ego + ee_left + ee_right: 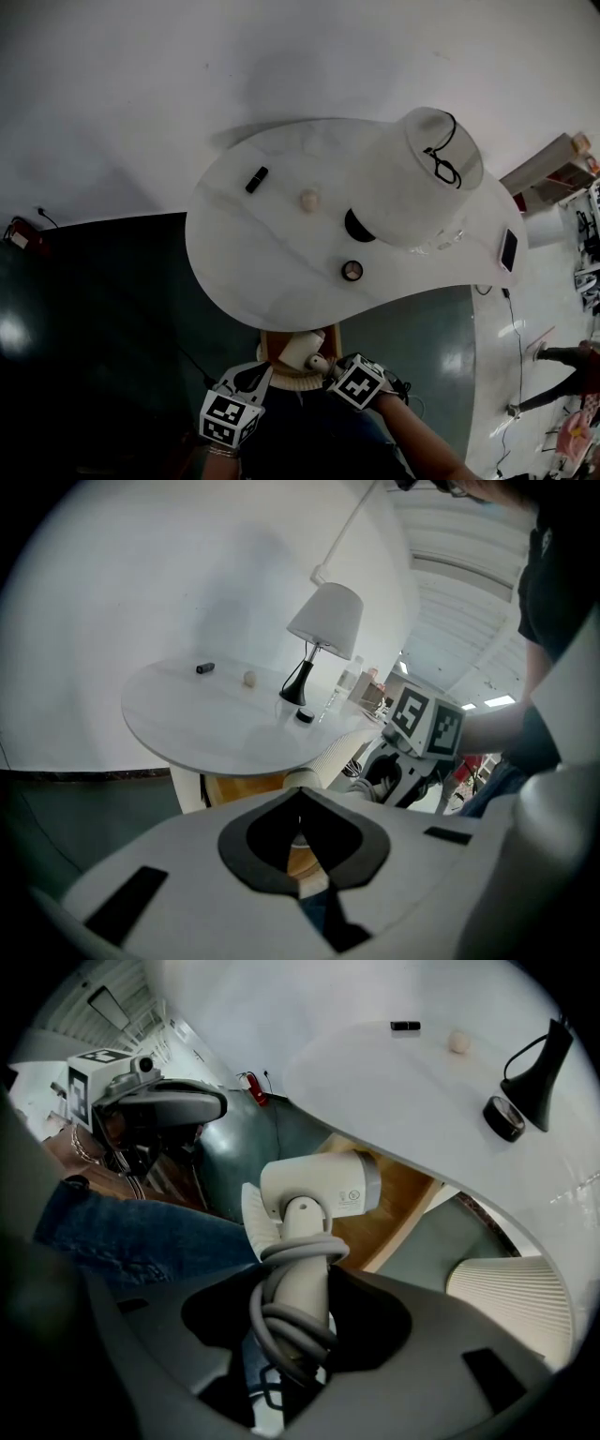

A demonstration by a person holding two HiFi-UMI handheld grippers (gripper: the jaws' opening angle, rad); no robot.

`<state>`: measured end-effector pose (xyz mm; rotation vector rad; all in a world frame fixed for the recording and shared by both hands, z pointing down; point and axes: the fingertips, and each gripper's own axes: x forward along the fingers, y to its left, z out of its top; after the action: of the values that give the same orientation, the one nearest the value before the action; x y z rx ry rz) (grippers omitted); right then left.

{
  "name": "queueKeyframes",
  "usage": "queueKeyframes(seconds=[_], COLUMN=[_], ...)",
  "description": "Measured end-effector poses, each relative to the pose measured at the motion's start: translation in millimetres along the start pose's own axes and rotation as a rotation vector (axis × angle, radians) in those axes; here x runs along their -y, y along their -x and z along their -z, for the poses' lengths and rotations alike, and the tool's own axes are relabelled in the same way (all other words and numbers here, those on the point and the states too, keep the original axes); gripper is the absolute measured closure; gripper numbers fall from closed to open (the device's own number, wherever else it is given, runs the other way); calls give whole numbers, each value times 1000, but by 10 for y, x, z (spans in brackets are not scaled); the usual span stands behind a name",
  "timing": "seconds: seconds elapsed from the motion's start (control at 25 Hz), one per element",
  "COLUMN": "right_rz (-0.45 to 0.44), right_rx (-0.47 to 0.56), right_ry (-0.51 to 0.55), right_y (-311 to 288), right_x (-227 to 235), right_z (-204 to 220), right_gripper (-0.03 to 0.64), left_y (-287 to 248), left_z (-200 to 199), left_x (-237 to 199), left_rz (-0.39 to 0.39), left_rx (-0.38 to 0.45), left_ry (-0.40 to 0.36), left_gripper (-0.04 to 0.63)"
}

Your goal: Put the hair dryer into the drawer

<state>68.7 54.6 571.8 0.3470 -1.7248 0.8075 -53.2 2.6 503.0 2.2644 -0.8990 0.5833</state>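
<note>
Hair dryer [305, 1241] sits in my right gripper [300, 1286], whose jaws are clamped on the handle [302, 1274] just where the grey cord [281, 1330] is coiled round it. The handle's long axis runs straight out along the jaws, away from me. The barrel [323, 1183] crosses it at the far end like the bar of a T. In the right gripper view the barrel's grey-ringed end points to the right, toward the table's underside, and a pale ribbed piece sits at its left end. Which end is the nozzle I cannot say for sure from this angle.

From the head view the dryer hangs just below the near edge of the white tabletop [244, 262], over the wood-lined drawer [270, 339], with the right gripper on my side of it. In the right gripper view the drawer's wooden hollow lies beyond the barrel, under the tabletop and beside a cream fluted panel [511, 1297].

My left gripper [300, 803] is drawn in narrow, its pads meeting at the tip with nothing between them. It hangs just beside the right one, facing the same drawer.

On the tabletop stand a lamp [417, 187], a small black stick [256, 178] and a round dark tin [352, 270], all well apart from the dryer.
</note>
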Motion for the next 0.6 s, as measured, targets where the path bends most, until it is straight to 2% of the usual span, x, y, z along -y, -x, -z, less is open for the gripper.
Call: queueKeyframes(seconds=[0.24, 0.6], right_rz=[31, 62], right_rx=[-11, 25], right_ry=[-22, -56], right_y=[-121, -274], right_x=[27, 89], right_z=[-19, -89], right_gripper=[387, 387], left_y=[-80, -178], left_z=[153, 287], left_x=[-128, -181], left_rz=[21, 47], left_rx=[-11, -16], left_ry=[4, 0], left_gripper=[580, 580])
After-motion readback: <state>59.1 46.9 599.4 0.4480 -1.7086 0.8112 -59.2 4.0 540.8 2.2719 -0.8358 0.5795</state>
